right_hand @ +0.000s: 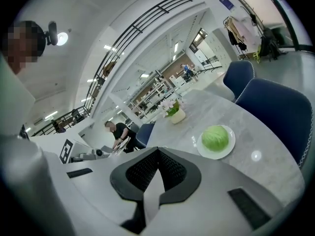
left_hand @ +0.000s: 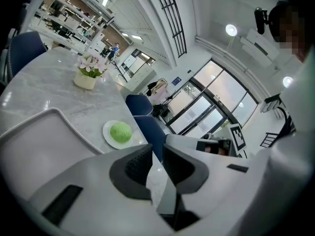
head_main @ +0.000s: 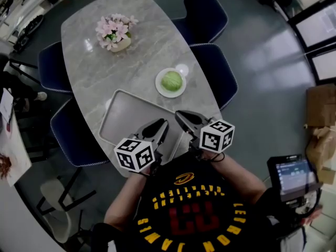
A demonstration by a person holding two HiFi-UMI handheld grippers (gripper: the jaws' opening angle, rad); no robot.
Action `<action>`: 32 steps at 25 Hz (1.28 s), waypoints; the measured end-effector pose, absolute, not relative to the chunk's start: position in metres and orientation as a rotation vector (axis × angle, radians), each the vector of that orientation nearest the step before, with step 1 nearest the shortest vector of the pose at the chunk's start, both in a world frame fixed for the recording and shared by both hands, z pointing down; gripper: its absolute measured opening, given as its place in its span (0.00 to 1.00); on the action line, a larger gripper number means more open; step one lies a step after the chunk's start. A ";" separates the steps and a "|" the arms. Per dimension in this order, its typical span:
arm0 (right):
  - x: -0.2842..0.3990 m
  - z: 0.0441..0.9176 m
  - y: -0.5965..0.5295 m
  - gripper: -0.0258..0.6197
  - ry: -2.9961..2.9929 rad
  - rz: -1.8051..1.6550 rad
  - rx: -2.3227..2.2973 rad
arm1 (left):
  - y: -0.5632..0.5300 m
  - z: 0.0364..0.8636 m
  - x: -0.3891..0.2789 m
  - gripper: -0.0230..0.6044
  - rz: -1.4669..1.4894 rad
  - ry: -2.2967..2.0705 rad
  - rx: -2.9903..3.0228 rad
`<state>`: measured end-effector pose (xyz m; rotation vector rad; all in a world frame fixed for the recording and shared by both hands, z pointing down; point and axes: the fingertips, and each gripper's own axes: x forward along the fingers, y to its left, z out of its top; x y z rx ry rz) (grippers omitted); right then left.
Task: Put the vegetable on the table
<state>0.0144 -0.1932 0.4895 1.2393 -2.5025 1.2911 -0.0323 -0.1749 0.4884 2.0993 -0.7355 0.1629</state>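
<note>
A cabbage (head_main: 171,81) is seen on a white plate (head_main: 158,86) on the marble table (head_main: 94,72), just beyond a grey tray (head_main: 126,117). Both tools are held over the tray's near end — the left gripper (head_main: 164,126) slightly parted, the right gripper (head_main: 181,115) pressed together, nothing grasped.

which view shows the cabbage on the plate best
The right gripper view: the cabbage looks largest there, unblocked, with its white plate fully in sight. The head view shows it from above but smaller. The left gripper view shows it side-on, also smaller.
</note>
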 end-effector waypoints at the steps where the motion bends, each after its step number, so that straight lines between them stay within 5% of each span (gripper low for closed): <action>1: 0.012 0.489 -0.190 0.05 -2.502 1.276 1.241 | -0.172 0.486 -0.034 0.14 0.156 -0.737 2.104; 32: -0.002 0.448 -0.142 0.05 -2.738 0.940 0.841 | -0.118 0.465 -0.018 0.14 0.204 -0.997 2.098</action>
